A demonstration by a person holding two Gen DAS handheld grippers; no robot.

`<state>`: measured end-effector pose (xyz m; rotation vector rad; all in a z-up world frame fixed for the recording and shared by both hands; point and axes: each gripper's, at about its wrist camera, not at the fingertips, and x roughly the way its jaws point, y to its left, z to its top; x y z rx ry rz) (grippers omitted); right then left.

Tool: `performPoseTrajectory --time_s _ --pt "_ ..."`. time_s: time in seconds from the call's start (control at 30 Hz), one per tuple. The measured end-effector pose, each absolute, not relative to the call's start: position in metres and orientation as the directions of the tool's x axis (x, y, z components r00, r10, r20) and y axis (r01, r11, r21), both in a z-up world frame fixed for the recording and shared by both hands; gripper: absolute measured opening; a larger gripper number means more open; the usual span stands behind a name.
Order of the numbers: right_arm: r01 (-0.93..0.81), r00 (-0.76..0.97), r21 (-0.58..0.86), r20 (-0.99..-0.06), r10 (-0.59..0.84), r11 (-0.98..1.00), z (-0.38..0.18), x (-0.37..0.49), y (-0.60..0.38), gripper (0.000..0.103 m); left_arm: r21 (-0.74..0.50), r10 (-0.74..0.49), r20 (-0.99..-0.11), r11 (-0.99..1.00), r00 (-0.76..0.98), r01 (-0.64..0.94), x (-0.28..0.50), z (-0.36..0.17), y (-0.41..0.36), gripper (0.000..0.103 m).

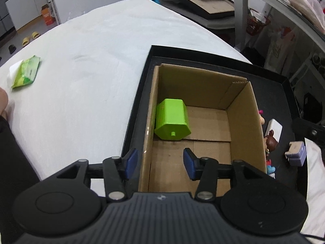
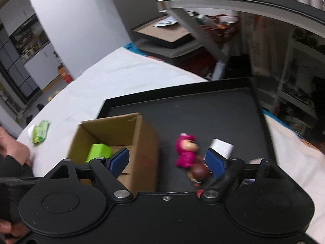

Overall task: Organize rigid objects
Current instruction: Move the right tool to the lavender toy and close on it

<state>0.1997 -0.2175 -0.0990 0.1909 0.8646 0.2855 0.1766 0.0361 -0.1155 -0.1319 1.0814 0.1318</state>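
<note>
Claws first: the left claw [image 1: 160, 163] hangs released and empty over the near-left rim of the cardboard box [image 1: 241, 109], and the right claw [image 2: 167, 160] is spread wide, gripping nothing, above the black tray [image 2: 223, 109]. Just beyond its pads lie the brown figure [image 2: 200, 171], the pink figure [image 2: 186, 150] and a white block [image 2: 222, 146], close together beside the box. The likely step is picking one. Centre on the pink figure alone, descend straight, close gently, and avoid nudging the brown one. Farther in, the green block [image 1: 172, 120] already sits inside the box.
</note>
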Motion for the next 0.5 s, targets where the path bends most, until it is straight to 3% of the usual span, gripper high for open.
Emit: performPoseTrajectory --time_s 0.5 --pt "0.018 0.658 0.229 -0.736 0.161 0.973 -0.126 0.178 -0.302 0.084 -0.006 0.019 -0.905 0.998 0.424 -0.056 0.198 -0.119 0.03 0.056"
